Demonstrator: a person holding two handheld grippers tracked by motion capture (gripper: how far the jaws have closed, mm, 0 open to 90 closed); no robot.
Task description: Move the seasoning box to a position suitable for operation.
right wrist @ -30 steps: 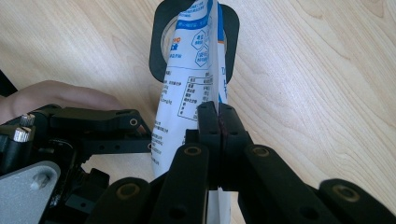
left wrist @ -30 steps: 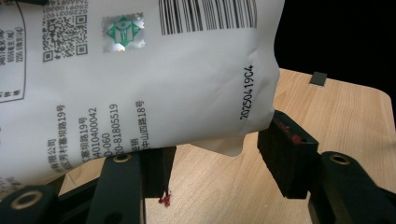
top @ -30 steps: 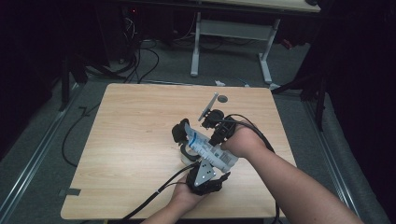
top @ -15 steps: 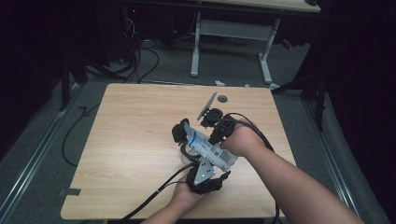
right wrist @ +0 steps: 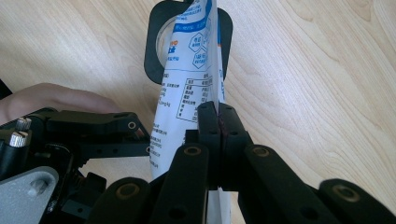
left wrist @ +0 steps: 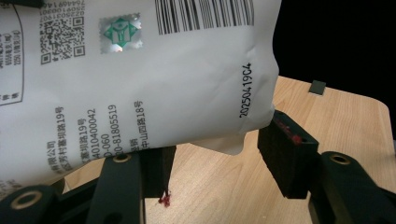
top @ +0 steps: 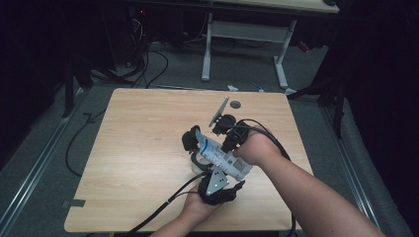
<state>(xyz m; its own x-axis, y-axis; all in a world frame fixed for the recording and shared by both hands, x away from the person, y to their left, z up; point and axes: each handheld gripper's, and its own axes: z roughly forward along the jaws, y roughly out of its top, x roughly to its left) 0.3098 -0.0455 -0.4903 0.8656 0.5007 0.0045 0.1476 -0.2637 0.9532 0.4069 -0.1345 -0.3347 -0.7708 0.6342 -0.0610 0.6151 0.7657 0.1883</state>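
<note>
Beyond my tongs I see a light wooden table (top: 138, 148) on grey carpet (top: 49, 148); farther back, a white-legged desk (top: 242, 44) and tangled black cables (top: 148, 59) sit in darkness.

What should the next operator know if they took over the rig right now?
Right gripper: shut on the edge of the white pouch, holding it above the table.
Left gripper: its fingers flank the pouch's other end; whether they press on it cannot be told.
The pouch's far end hangs over the black ring-shaped holder on the table.
Done: pouch picked up, both grippers at it.
Left: probably to lower or feed the pouch into the holder, then release.
</note>
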